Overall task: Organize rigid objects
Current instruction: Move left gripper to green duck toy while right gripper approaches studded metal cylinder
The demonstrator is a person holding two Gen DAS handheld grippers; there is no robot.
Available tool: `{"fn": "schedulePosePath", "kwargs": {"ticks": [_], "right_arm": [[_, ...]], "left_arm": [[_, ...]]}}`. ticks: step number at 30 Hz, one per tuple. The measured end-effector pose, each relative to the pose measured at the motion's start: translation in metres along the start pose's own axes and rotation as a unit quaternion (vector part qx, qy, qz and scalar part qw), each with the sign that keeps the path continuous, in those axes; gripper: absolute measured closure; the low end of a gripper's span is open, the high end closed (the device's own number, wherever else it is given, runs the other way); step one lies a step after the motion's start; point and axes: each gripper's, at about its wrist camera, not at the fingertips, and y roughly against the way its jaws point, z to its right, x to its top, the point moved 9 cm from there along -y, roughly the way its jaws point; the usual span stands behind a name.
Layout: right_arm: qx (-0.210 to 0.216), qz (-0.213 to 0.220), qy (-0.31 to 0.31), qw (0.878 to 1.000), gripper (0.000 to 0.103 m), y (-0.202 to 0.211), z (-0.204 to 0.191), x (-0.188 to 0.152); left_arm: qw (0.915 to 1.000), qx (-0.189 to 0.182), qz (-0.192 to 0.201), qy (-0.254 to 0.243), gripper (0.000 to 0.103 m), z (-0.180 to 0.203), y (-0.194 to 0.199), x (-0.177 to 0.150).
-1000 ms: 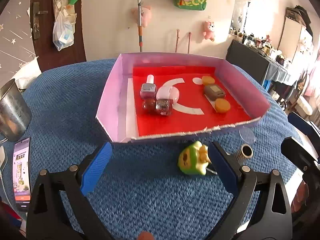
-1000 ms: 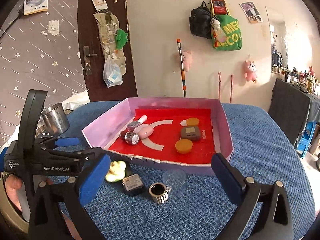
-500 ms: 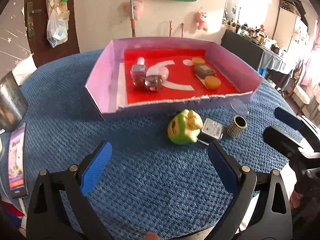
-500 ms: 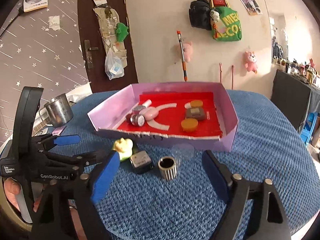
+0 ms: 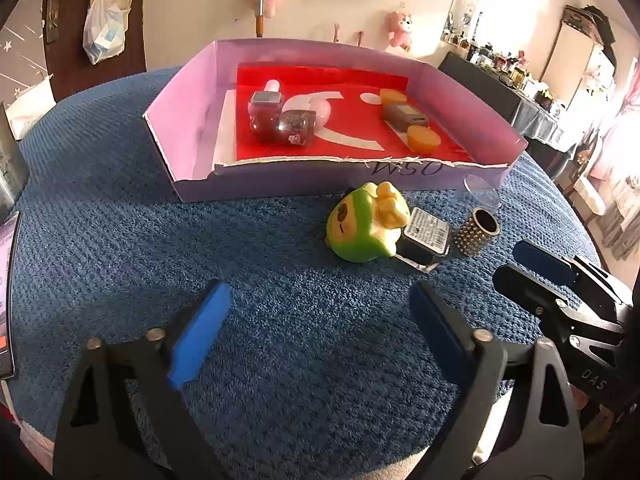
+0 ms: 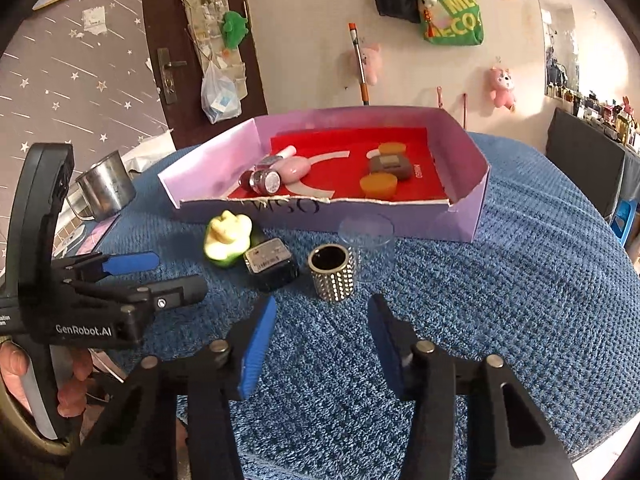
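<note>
While both grippers gape, studded gold ring [image 6: 333, 277] stands upright, seemingly hollow.

My phone [image 5: 6, 296] on the far left is chopped off by the frame edge, so the screen's unreadable. The black box [image 6: 270, 266] has a label too tiny to read. The clear cup [image 6: 366, 240] is mostly hidden behind the studded ring [image 6: 334, 276].

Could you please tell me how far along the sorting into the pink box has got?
Partly done: the pink box already holds bottles and orange discs. Nothing is in hand; the left claw and right claw are both open. Still on the cloth: green toy, black jar, studded ring, clear cup.
</note>
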Motion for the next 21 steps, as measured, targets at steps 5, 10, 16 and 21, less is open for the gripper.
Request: {"fn": "schedulePosePath", "kwargs": {"ticks": [5, 10, 16, 21], "right_arm": [[-0.005, -0.009, -0.002, 1.0, 0.054, -0.009, 0.003, -0.001], [-0.005, -0.015, -0.003, 1.0, 0.057, -0.016, 0.005, 0.001], [-0.006, -0.019, -0.006, 1.0, 0.057, -0.024, 0.007, 0.006], [-0.003, -0.02, -0.01, 1.0, 0.058, -0.03, 0.008, 0.01]], "left_arm": [[0.9999, 0.012, -0.001, -0.007, 0.02, -0.001, -0.006, 0.002], [0.9998, 0.014, 0.0, -0.011, 0.025, 0.0, -0.011, 0.008], [0.9998, 0.015, -0.001, -0.014, 0.027, 0.003, -0.016, 0.014], [0.9997, 0.014, -0.002, -0.017, 0.027, 0.006, -0.02, 0.017]]}}
